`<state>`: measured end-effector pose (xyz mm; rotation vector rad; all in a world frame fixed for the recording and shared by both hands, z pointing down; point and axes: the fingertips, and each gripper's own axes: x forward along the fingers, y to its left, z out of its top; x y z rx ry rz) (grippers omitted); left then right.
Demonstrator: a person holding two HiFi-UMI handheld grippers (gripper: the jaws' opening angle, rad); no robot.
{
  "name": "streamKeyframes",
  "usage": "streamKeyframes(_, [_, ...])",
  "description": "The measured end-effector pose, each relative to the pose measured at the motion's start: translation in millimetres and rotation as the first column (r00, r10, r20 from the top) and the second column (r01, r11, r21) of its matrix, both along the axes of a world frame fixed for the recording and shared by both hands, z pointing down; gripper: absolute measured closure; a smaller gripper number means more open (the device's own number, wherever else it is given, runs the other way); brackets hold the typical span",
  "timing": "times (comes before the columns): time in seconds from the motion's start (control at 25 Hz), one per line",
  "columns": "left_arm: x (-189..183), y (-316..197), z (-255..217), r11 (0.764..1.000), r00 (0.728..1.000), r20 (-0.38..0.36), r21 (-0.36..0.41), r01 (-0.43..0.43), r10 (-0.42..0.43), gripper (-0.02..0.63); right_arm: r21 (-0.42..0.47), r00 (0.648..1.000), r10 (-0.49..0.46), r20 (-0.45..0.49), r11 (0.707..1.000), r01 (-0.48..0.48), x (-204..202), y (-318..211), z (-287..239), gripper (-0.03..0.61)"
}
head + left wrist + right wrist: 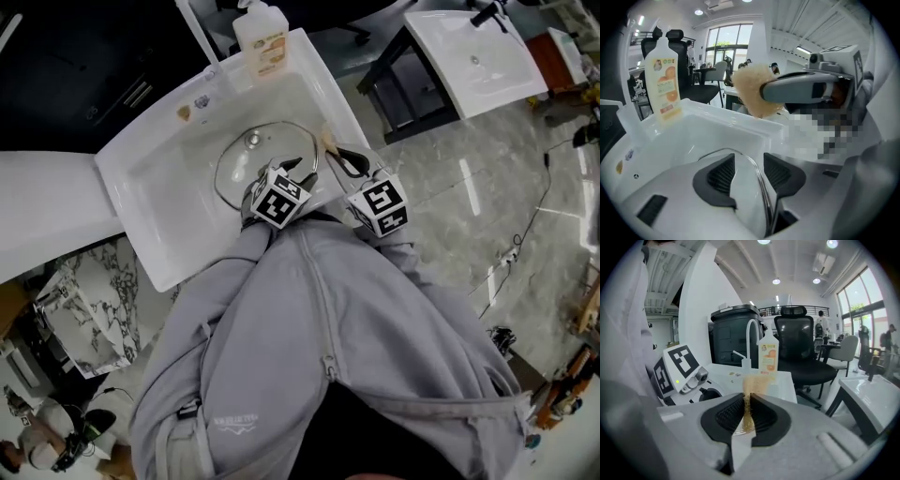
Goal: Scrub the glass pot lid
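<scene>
The glass pot lid (251,167) lies in the white sink basin (155,173), its knob (253,139) up. My left gripper (289,172) is at the lid's near edge. In the left gripper view it (749,161) stands open, and the lid's metal rim (761,187) runs between the pads without being pressed. My right gripper (345,161) hovers just right of it, over the basin's rim. It (746,409) is shut on a thin tan scrubber (749,394), whose fuzzy end (754,89) sticks out above the basin.
An orange-labelled soap bottle (262,37) stands at the basin's far corner beside the faucet (751,341). A second white basin (473,56) on a black stand is at the far right. My grey hoodie (319,347) fills the near view. Office chairs (801,343) stand behind.
</scene>
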<state>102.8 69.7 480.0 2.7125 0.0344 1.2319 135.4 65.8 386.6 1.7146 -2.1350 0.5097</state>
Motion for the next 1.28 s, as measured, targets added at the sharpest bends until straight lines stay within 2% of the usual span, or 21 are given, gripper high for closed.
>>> streamKeyframes(0.12, [17,3,12,1.0,0.999,0.048,-0.016,-0.004,0.005,0.417,0.017,0.997,0.075,0.0,0.997,-0.075,11,10,-4,0.546])
streamKeyframes(0.28, [26,3,34,0.999,0.99,0.141,-0.028,0.025,-0.021,0.387,0.042,0.985,0.16,0.056,0.986,-0.163,21,18,-6,0.546])
streamKeyframes(0.6, [41,-4,48,0.996,0.976,0.201,-0.015,0.085,-0.08,0.387,0.052,0.982,0.185,0.04,0.981,-0.187,17,20,-6,0.546])
streamKeyframes(0.8, [41,-5,51,0.993,0.97,0.229,-0.055,0.101,-0.085,0.396,0.067,0.983,0.179,0.047,0.981,-0.182,15,14,-9,0.546])
streamKeyframes(1.08, [36,3,41,0.997,0.966,0.257,0.062,-0.039,0.022,0.445,0.083,0.986,0.158,0.048,0.983,-0.161,18,5,-14,0.546])
streamKeyframes(1.2, [26,-10,40,0.989,0.961,0.275,0.139,-0.055,0.015,0.459,0.099,0.987,0.152,0.046,0.983,-0.156,21,-2,-18,0.546])
streamKeyframes(1.28, [18,-14,40,0.991,0.959,0.284,0.129,-0.035,-0.003,0.463,0.109,0.989,0.141,0.042,0.983,-0.145,22,-7,-20,0.546])
